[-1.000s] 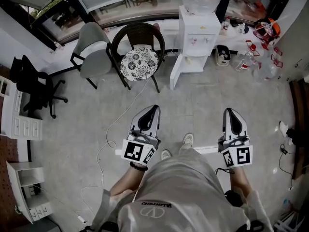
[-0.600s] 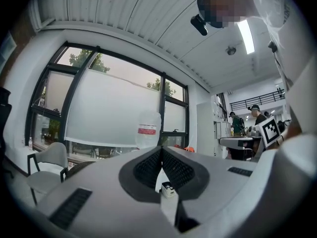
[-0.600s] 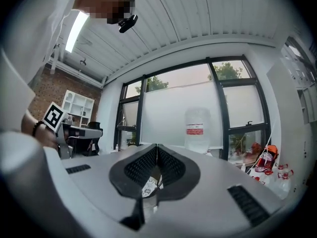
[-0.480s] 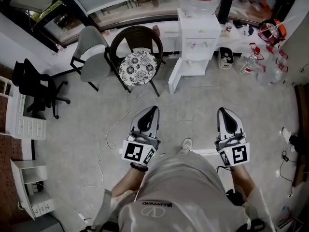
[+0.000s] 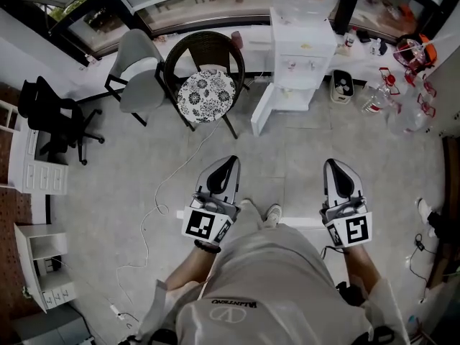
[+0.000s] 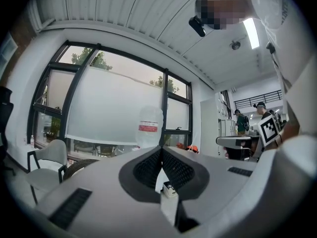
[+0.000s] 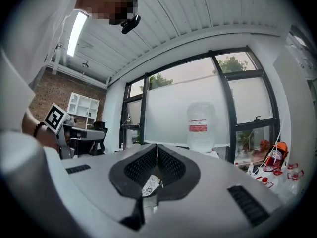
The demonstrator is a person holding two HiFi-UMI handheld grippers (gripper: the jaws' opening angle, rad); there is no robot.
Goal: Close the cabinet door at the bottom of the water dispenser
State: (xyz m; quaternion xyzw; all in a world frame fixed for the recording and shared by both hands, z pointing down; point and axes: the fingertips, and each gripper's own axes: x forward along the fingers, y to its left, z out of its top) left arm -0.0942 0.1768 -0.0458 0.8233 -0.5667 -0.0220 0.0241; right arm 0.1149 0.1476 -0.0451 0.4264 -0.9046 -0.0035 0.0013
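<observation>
Standing well short of the water dispenser [image 5: 302,45], you're at the approach step, with nothing touched yet. Its bottom cabinet door [image 5: 263,110] hangs open, swung out at the dispenser's left in the head view. The left gripper [image 5: 228,162] and right gripper [image 5: 335,165] both have their jaws pressed together and hold nothing. Next move, likely: step in and push the door's outer face shut. The wicker chair [image 5: 206,92] stands just beside the door, a cable [image 5: 162,192] trails across the floor, and bottles [image 5: 377,95] clutter the right.

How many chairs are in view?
3: a grey chair at upper left, a wicker chair beside it, a black office chair at far left. Others may be hidden.
</observation>
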